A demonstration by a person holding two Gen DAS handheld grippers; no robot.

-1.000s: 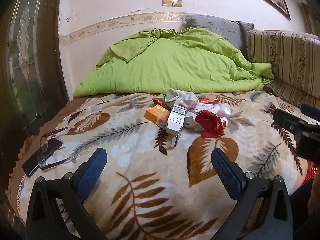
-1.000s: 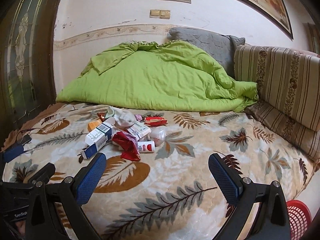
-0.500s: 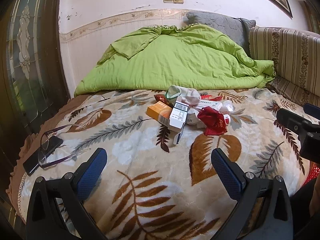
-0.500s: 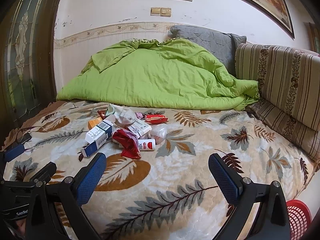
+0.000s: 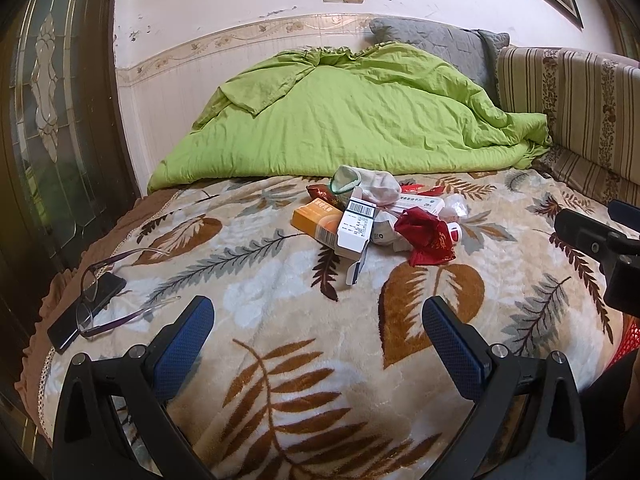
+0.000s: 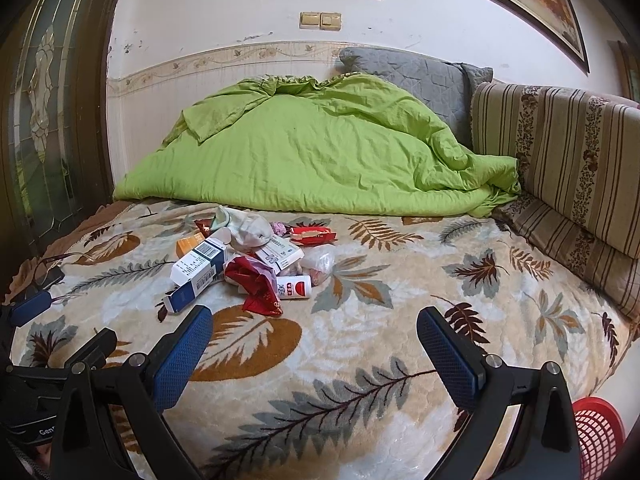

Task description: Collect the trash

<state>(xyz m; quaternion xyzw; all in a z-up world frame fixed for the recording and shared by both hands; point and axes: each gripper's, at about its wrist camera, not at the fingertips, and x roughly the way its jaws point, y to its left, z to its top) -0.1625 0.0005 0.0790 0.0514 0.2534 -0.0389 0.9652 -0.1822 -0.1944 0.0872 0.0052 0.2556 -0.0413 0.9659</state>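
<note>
At far left we see glasses lying over a dark phone near the edge of the leaf-print blanket. Our left gripper hovers low over the blanket with its blue pads wide apart, holding nothing. Beyond it, near the middle of the bed, lies the trash pile, well apart from both grippers: an orange box at the left, touching a white box with a barcode that leans over it, a white sock on top at the back, a long white carton behind, then a crumpled red wrapper at the right with a small white bottle just beside it. A red packet and a clear bag sit at the pile's right side. A green quilt is heaped against the wall behind, with a grey pillow above it. Our right gripper also hangs open wide and empty over the blanket, to the right of the left one. Striped cushions line the right side, and a red basket shows at lower right, beside the bed.
</note>
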